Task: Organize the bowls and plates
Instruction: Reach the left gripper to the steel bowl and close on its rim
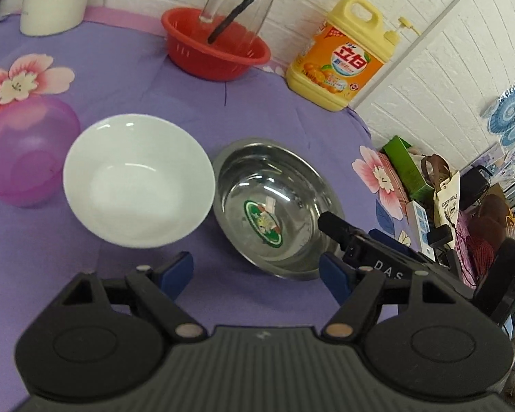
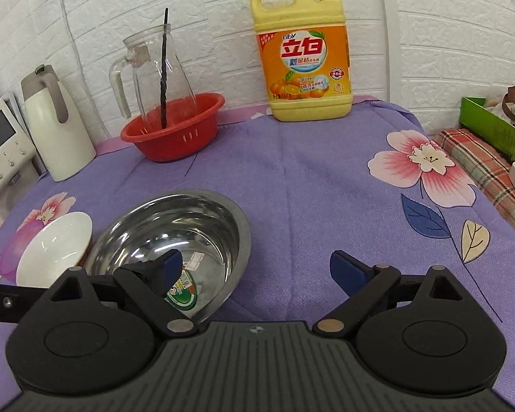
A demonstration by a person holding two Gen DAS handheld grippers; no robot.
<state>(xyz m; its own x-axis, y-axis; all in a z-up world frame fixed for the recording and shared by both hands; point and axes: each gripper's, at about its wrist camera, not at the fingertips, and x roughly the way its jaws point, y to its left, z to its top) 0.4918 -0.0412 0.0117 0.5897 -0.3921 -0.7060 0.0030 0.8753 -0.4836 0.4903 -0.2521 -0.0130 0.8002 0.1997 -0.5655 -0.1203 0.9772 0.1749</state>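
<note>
Right gripper (image 2: 255, 271) open, holding nothing; its left pad hangs over the steel bowl (image 2: 175, 237). White bowl (image 1: 139, 180) lies ahead-left of the open, empty left gripper (image 1: 255, 271).

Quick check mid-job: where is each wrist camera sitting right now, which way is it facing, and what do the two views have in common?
Left wrist: on the left gripper, angled down at the white bowl and steel bowl; its own open jaws show, plus the right gripper at the steel bowl's rim.
Right wrist: on the right gripper, angled down across the purple tablecloth toward the wall; open jaws, one finger over the steel bowl.
Shared: both bowls, red basket, glass pitcher, detergent bottle.
</note>
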